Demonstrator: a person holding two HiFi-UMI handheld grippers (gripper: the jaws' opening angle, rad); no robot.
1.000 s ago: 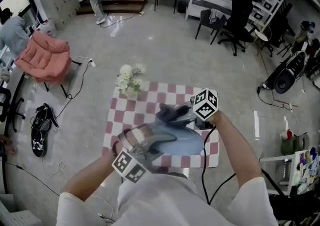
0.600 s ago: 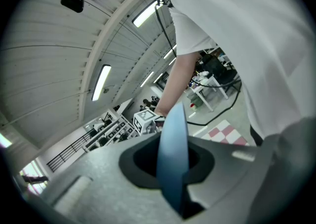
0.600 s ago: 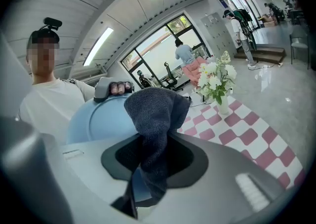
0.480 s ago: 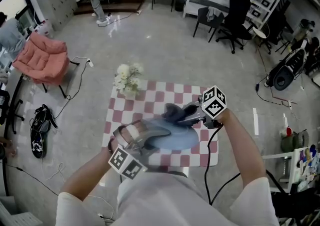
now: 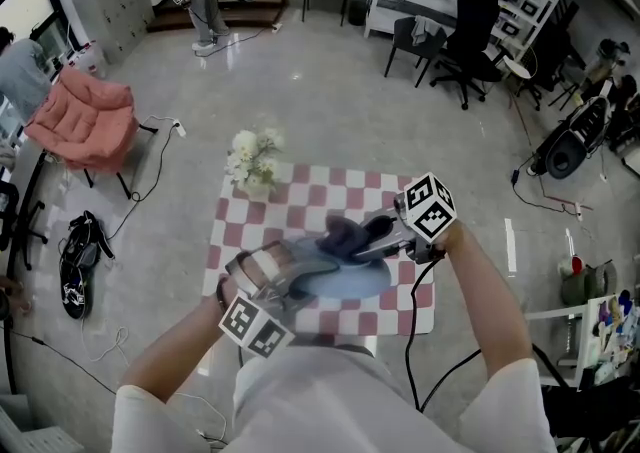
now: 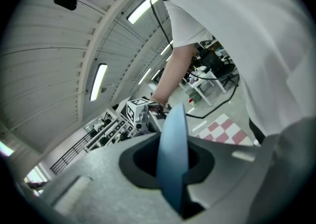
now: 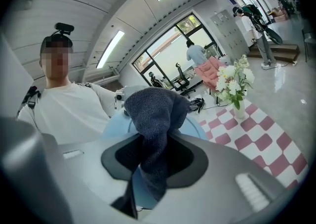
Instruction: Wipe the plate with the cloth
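Head view shows my left gripper [image 5: 285, 279] clamped on the rim of the blue plate [image 5: 352, 283], held above the checkered tablecloth [image 5: 300, 213], while my right gripper [image 5: 375, 241] pinches the dark cloth [image 5: 340, 234] over its face.

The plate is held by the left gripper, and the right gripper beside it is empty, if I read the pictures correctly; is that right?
Not quite. The left gripper does hold the plate by its rim, but the right gripper is not empty. Its jaws are shut on the dark cloth, as the right gripper view shows.
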